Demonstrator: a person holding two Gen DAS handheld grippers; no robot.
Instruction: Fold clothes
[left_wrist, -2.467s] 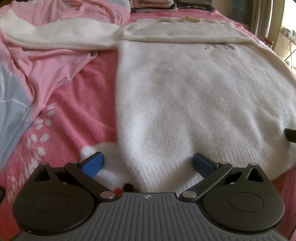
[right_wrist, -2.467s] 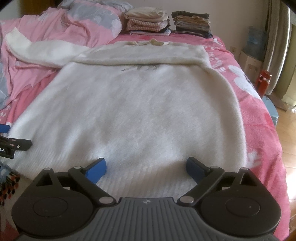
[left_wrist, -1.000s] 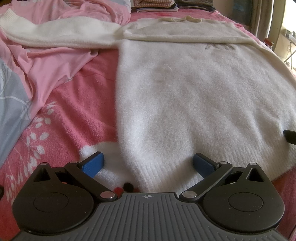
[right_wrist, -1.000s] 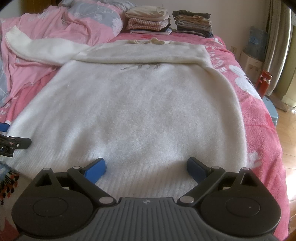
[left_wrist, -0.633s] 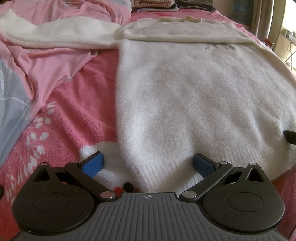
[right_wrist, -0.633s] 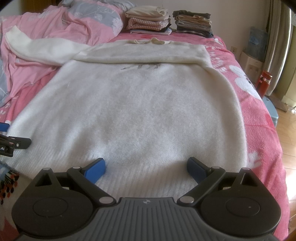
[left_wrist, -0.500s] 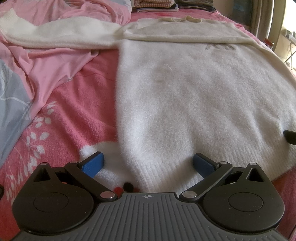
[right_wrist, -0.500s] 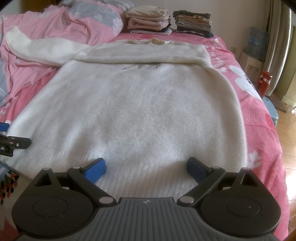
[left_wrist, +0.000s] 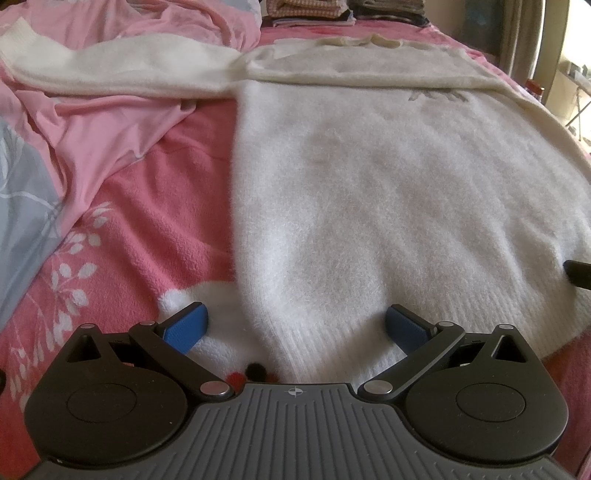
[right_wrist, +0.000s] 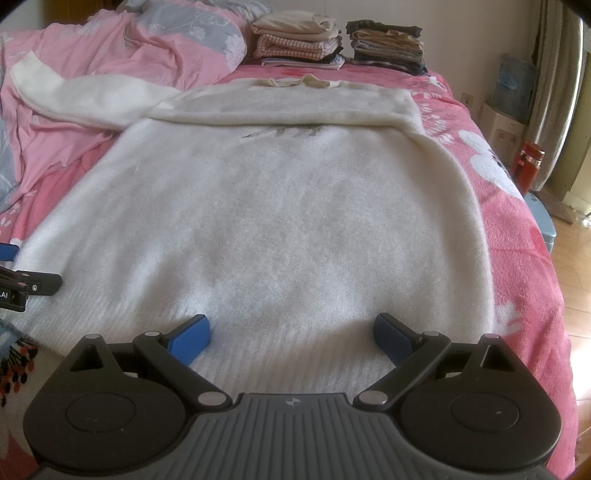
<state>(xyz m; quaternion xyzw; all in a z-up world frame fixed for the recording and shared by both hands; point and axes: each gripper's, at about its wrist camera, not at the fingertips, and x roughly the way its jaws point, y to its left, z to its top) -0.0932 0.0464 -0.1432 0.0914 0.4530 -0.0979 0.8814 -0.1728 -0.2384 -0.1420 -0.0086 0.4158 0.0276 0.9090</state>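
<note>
Sweater (right_wrist: 280, 206), white, fuzzy knit: lies flat on bed (right_wrist: 517, 221), hem toward the cameras, collar at far end; one sleeve is folded across the chest, the other sleeve (left_wrist: 110, 70) trails out to the left over pink bedding (left_wrist: 110, 140). Left tongs (left_wrist: 295, 328): released, pads wide apart, straddling the hem's left corner. Right tongs (right_wrist: 291, 336): released, over the ribbed hem w/ nothing between the pads. Risks: fuzzy knit is thick & slippery, so a shallow pinch may catch only the top layer & the fold would drag askew; uneven lift btwn the two tongs would skew the hem; the loose sleeve may snag in the bedding. Containers: none in reach; a blue bin (right_wrist: 543, 221) stands on the floor beside the bed, contents not visible. Folded stacks (right_wrist: 340, 44) sit at the bed's far end.
</note>
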